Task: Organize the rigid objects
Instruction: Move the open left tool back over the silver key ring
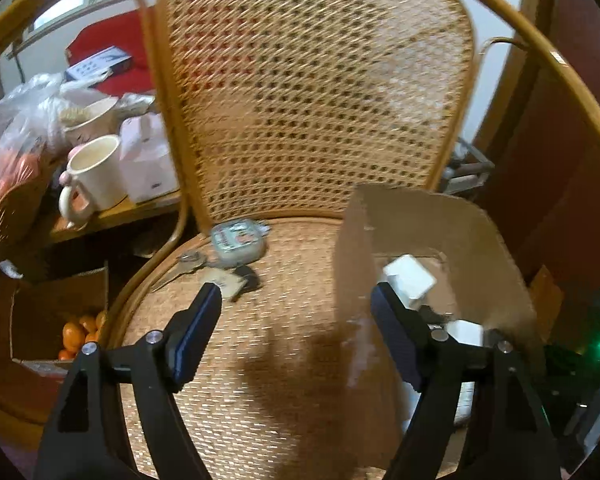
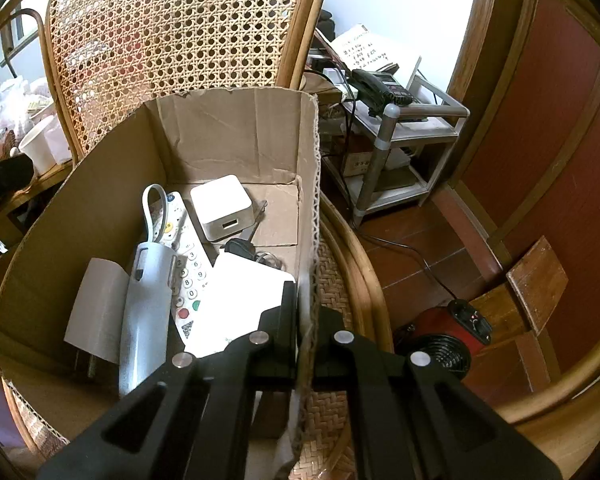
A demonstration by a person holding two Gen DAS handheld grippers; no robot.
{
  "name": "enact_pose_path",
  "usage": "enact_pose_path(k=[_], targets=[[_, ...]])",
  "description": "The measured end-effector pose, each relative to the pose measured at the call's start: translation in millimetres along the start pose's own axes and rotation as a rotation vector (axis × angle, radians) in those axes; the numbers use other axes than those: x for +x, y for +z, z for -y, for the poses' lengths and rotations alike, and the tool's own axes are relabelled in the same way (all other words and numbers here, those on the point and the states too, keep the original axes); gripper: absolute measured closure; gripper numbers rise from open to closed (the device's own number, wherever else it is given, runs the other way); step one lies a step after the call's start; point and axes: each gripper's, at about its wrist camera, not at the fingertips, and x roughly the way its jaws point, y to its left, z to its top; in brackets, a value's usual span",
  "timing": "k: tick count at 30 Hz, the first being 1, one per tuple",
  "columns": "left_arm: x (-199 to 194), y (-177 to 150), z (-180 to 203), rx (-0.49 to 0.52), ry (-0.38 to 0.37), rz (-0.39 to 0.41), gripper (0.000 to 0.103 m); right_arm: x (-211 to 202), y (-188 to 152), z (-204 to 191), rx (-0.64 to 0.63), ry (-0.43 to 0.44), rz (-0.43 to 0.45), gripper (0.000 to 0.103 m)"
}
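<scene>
Blurring hides the tin [image 1: 238,241] beyond the left tool [image 1: 296,312].

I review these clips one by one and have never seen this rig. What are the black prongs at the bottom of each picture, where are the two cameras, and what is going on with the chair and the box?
No robot here: a person holds a two-finger gripper in each hand, each with a fisheye camera looking along its fingers.

The left wrist view shows the left gripper, open and empty, over the woven chair seat. Still on the seat lie a small tin, a key and a dark object with a tag.

The right wrist view shows the right gripper shut on the wall of the cardboard box, apparently steadying it. Inside are a remote control, a white charger cube, a grey handheld device and a white flat device.
</scene>
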Motion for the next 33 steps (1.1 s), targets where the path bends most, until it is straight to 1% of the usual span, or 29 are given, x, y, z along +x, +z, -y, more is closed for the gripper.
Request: enact_pose_path(k=[5,10,16,18,20,25,27,30,32,33], targets=[[15.9,6.6,-25.1,-0.06,0.041,-0.019,0.026,-0.1,0.0,-0.2,0.0,0.0,0.0,0.098],[36.5,10.3,-50.5,-0.122,0.064,-0.039,0.025,-0.7,-0.2,-0.9,-0.003,-0.001,-0.001,0.098],[68.3,10.9,-78.7,-0.137,0.115,-0.094,0.025,-0.7,-0.9,-1.2,-0.006,0.001,-0.001,0.098],[77.9,9.8,-89.8,-0.151,0.147,-0.11,0.022,-0.9,-1.4,-1.3,-0.008,0.002,-0.002,0.098],[85.7,8.5,-99.1,-0.166,0.174,-0.118,0.015,-1.0,-1.6,-1.1,-0.006,0.003,-0.001,0.098],[105.0,8.0,-116.8,-0.173,0.193,-0.14,0.015,-0.6,-1.9,0.3,0.001,0.01,-0.003,0.098],[108.5,9.1,-121.4,-0.181,0.22,-0.119,0.015,-0.6,-1.9,0.4,0.0,0.011,-0.002,0.098],[107.4,10.3,-130.0,-0.23,0.268,-0.04,0.015,-0.5,-1.8,0.3,0.0,0.012,-0.003,0.098],[110.9,12.9,-134.0,-0.242,0.255,-0.029,0.015,-0.6,-1.8,-0.2,-0.002,0.011,-0.003,0.098],[114.5,14.9,-135.6,-0.245,0.243,-0.037,0.015,-0.7,-1.7,-0.7,-0.006,0.009,-0.002,0.098]])
